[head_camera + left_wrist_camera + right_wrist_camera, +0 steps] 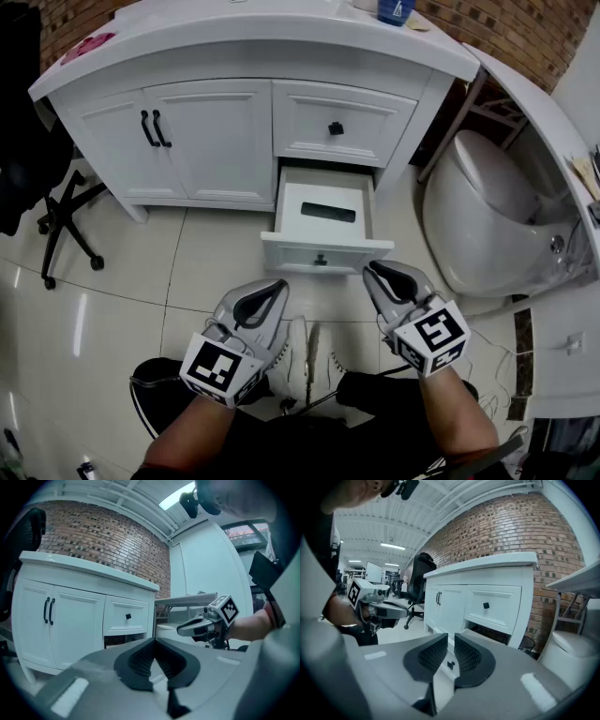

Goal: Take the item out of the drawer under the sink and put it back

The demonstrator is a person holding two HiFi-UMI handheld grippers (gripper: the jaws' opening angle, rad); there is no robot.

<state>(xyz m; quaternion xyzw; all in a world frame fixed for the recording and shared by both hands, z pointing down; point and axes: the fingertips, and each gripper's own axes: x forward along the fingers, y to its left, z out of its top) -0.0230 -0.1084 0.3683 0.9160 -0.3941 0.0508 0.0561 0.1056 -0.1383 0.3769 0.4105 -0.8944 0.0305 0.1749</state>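
So there's one white vanity (281, 42) with two doors (216, 141) on the left, each with a black bar handle (147, 128), so two handles side by side at the middle seam. To the right of the doors are two drawers, stacked. The top drawer (361, 108) is closed. The bottom drawer (323, 251) is pulled right out over the tile floor. Each drawer has one small black knob (336, 127), so two knobs total.

The item (328, 212) is one flat black thing lying inside the open bottom drawer, toward the back. Nothing's touching it.

Two grippers, both held low over the floor in front of the open drawer and well apart from each other. The left gripper (279, 286) has its jaws clenched, tips meeting, nothing in them. The right gripper (375, 270) sits just beside the drawer's front right corner. Its jaws are nearly together with a thin slit left between the pads, and it's empty too: through the slit you only see the drawer front.

Other stuff: one white toilet (478, 216) to the right of the vanity, one black office chair (66, 216) off to the left, one blue bottle (396, 9) on the countertop, and two white shoes (298, 361) between the grippers.
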